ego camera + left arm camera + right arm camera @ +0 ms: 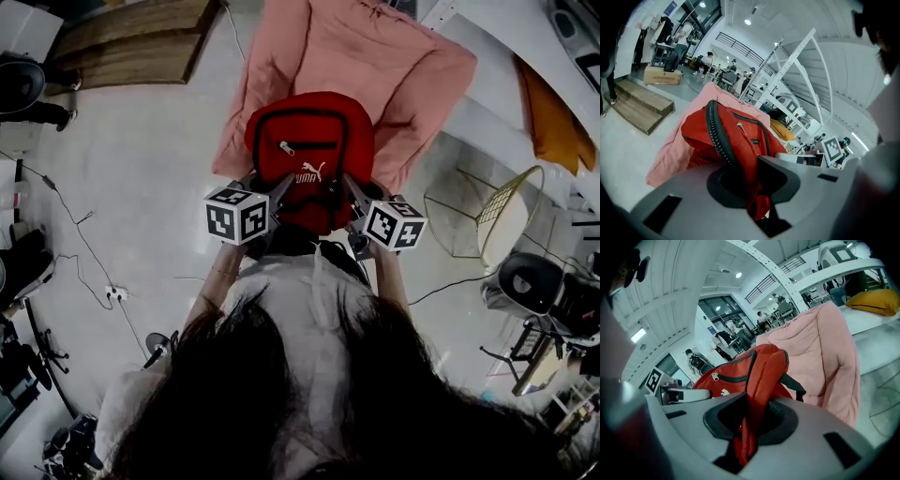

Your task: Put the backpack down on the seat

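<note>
A red backpack (309, 155) with black zips hangs in the air in front of a pink padded seat (375, 66). My left gripper (279, 190) is shut on a fold of red fabric at the bag's left side, and my right gripper (354, 194) is shut on its right side. In the left gripper view the backpack (731, 136) rises from the closed jaws of that gripper (757, 206), with the pink seat (670, 159) behind it. The right gripper view shows the backpack (757, 369) pinched in the right gripper (743, 446), the seat (825, 352) beyond.
A wire-frame chair (497, 220) stands at the right. A wooden platform (131, 42) lies at the back left. Cables and a power strip (117, 293) run over the floor at the left. A yellow cushion (553, 112) lies on a white ledge.
</note>
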